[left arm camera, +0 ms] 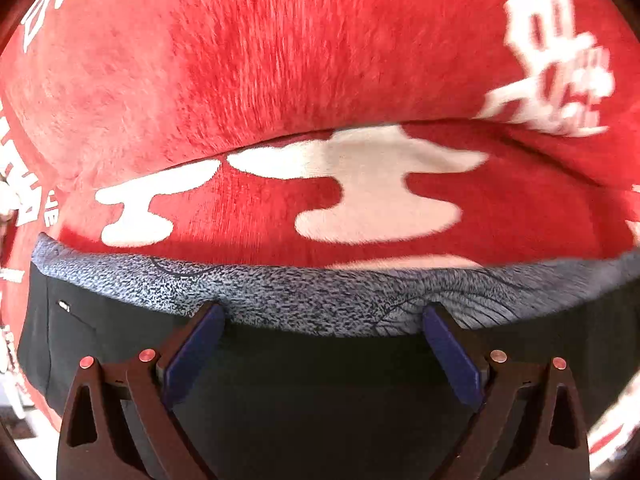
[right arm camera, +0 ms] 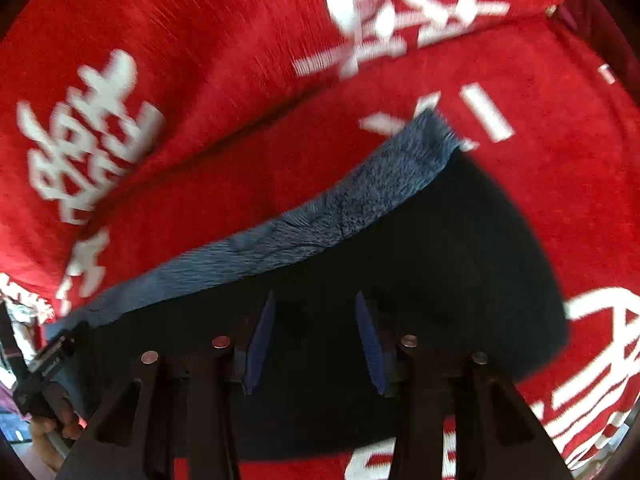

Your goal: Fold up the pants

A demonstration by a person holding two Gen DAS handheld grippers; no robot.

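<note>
While your left hand-held gripper point(left arm camera: 323, 312) stands spread wide, tips at the pants' point(left arm camera: 320, 392) grey waistband point(left arm camera: 304, 292), your right hand-held gripper point(right arm camera: 314, 300) hangs partly spread over the dark cloth, pinching nothing. Both rest on a red blanket point(left arm camera: 280, 60) printed white.

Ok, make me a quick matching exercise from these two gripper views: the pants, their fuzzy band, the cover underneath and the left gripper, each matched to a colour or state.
Column one:
1. pants
2. fuzzy band
3. cover
4. left gripper

Column two:
A. red with white characters
B. wide open, nothing between the pads
C. black
D. speckled grey-blue, along the top edge of the pants

Pairs: 1-C, 2-D, 3-A, 4-B
</note>
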